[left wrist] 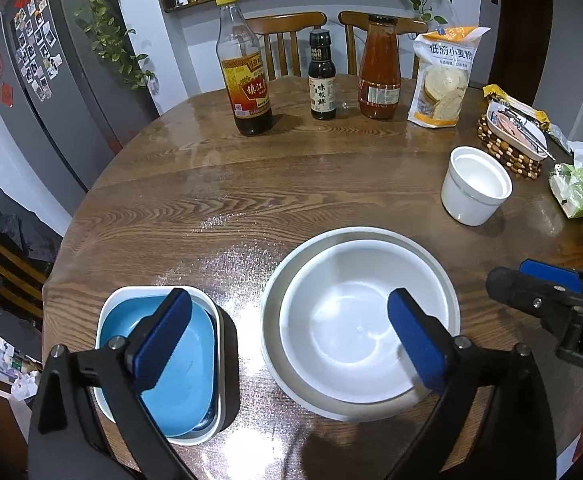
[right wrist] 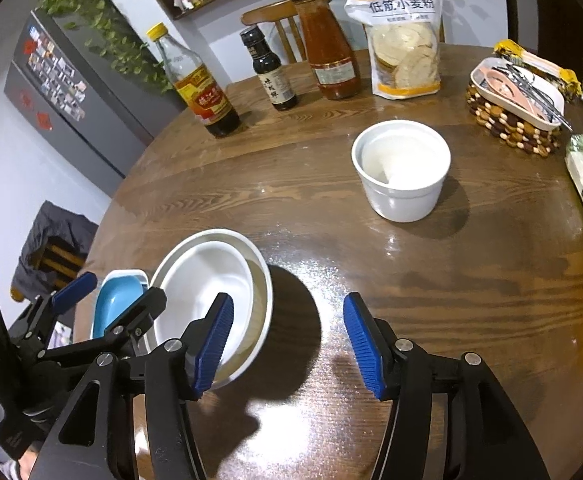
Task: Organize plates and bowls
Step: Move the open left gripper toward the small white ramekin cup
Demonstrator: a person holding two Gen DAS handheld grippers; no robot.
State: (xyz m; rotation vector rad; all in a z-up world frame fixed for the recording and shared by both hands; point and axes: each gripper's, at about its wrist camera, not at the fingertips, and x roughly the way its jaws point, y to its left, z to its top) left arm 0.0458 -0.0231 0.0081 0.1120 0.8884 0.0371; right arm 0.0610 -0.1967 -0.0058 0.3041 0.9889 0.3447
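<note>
- The left gripper [left wrist: 289, 338] hangs nearest, its blue-padded jaws spread wide with nothing pressed between them; one pad sits over the blue dish [left wrist: 171, 364], the other over the white bowl [left wrist: 351, 320].
- The right gripper [right wrist: 289, 344] is released too, jaws parted over bare wood just right of the white bowl [right wrist: 207, 300], one pad overlapping the bowl's rim in the view; whether it touches cannot be told.
- The white bowl, the landmark here, sits nested inside a larger white dish [left wrist: 275, 292] on the near part of the round wooden table [left wrist: 251, 200].
- Just left of the white bowl, apart from it, the blue dish lies inside a white square-cornered dish [left wrist: 105, 320].
- Beyond the white bowl and to its right, well apart, stands a white cup-shaped bowl [left wrist: 476, 186], upright.
- Further right of the white bowl, near the table edge, a woven beaded mat [left wrist: 507, 152] carries a white tray [left wrist: 515, 130] holding utensils.
- Far behind the white bowl stand, in a row from left to right, a yellow-capped vinegar bottle [left wrist: 245, 68], a small dark sauce bottle [left wrist: 322, 76], a red sauce jar [left wrist: 379, 68] and a flour bag [left wrist: 443, 76].
- Behind the table, farther still from the white bowl, are two wooden chairs [left wrist: 287, 36]; a grey fridge [left wrist: 47, 64] with magnets is off to the left.
</note>
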